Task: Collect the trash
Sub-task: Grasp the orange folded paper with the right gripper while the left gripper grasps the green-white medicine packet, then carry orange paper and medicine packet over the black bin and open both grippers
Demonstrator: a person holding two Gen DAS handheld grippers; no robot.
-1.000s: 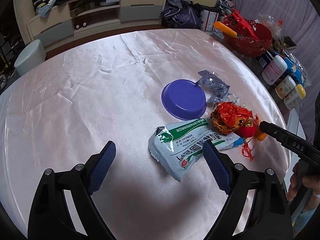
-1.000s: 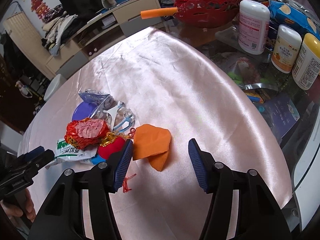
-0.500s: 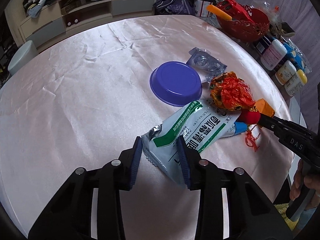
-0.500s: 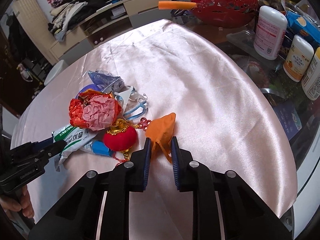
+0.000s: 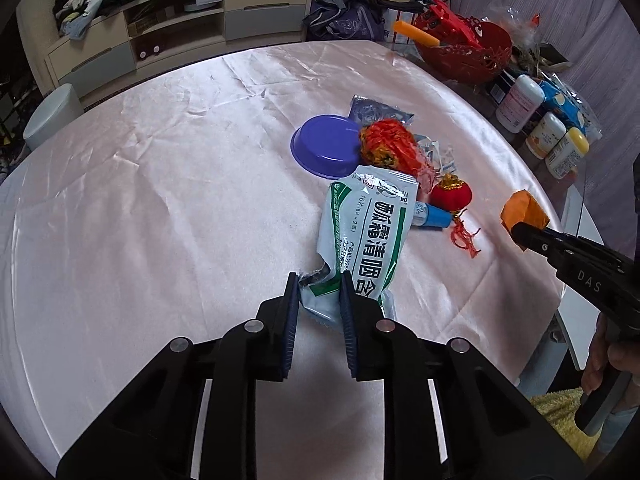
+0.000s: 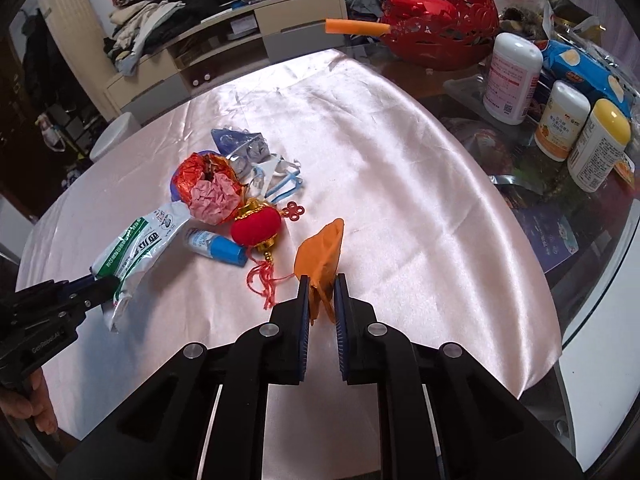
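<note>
The left hand-held gripper (image 5: 319,280), wide apart earlier, has just been closing and now pinches the green-and-white packet (image 5: 362,236); the right hand-held gripper (image 6: 321,283) likewise clamps the orange paper (image 6: 320,254), lifting it.

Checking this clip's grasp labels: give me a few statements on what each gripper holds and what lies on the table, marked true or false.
1. The left gripper is shut on the green-and-white packet. True.
2. The right gripper is open and holds nothing. False: it is shut on the orange paper.
3. The red lantern ornament lies on the pink tablecloth. True.
4. The purple bowl is stacked on the packet. False: it sits on the cloth beyond it.
5. The red basket is between the grippers. False: it stands at the far edge.
</note>
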